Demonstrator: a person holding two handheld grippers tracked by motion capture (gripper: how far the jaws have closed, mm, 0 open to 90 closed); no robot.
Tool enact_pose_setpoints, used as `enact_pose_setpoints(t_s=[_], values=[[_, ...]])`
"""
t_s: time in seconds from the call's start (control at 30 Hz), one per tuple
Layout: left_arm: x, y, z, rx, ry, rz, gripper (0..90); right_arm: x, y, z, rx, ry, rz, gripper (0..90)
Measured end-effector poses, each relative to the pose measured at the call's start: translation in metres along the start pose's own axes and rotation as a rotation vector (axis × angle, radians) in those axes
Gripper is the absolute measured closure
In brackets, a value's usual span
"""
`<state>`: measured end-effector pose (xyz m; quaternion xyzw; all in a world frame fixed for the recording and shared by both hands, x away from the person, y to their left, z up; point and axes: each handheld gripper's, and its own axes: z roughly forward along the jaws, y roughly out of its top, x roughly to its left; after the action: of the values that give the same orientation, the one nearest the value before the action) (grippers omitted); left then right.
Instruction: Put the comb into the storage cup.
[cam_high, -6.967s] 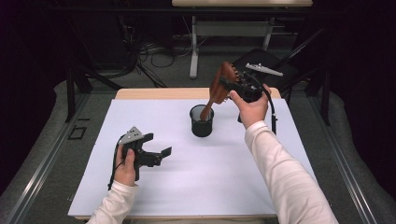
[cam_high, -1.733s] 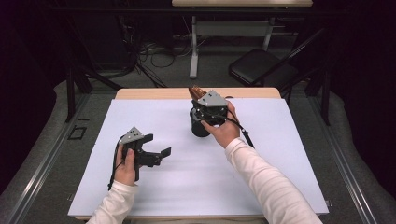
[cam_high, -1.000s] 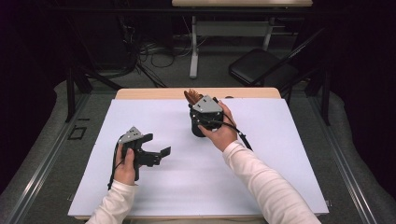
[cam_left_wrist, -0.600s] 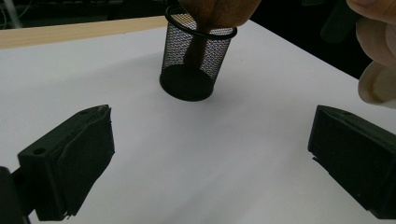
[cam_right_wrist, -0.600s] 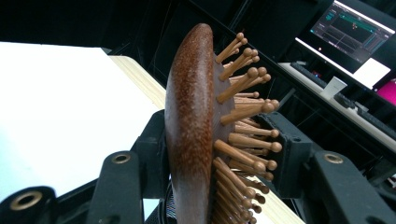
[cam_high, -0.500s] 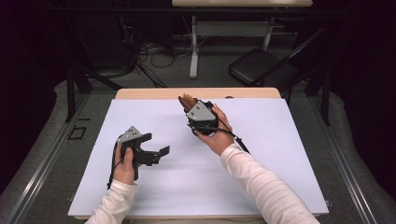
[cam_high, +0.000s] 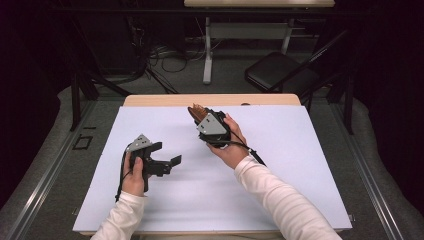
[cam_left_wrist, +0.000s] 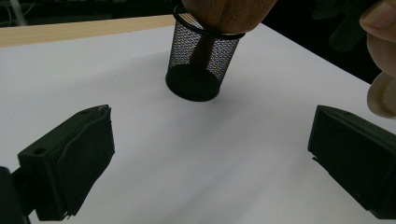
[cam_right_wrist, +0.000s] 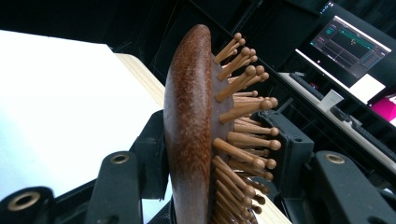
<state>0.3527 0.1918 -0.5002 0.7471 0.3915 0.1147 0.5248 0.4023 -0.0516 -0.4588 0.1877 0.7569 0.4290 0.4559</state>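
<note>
A wooden hairbrush (cam_right_wrist: 189, 121) with wooden pins stands upright between my right gripper's (cam_right_wrist: 219, 144) jaws, its smooth back on one pad and its pins against the other. In the left gripper view the brush handle reaches down into a black mesh cup (cam_left_wrist: 201, 65) on the white sheet. In the high view my right gripper (cam_high: 204, 119) hovers over that cup at the table's far middle, with the brush head (cam_high: 196, 110) poking out beyond it. My left gripper (cam_high: 165, 154) rests at the left with its jaws wide apart and nothing between them; its two pads (cam_left_wrist: 70, 158) frame the cup from a distance.
A white sheet (cam_high: 280, 175) covers the wooden table (cam_high: 165, 100). Beyond the far edge stand a black chair (cam_high: 280, 75) and a desk frame with cables. A screen (cam_right_wrist: 355, 46) glows in the right gripper view.
My right gripper has drifted left and slightly nearer with the brush, and now covers the mesh cup in the high view. The left gripper has stayed put.
</note>
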Motion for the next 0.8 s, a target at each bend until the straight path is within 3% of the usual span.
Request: enact_pose_setpoints(t_s=[0.8], values=[[0.0000,-0.0001,-0.0003,0.001,0.001,0.000,0.6,0.0051,-0.0008,0.0022,-0.001,-0.011,0.005,44.2]])
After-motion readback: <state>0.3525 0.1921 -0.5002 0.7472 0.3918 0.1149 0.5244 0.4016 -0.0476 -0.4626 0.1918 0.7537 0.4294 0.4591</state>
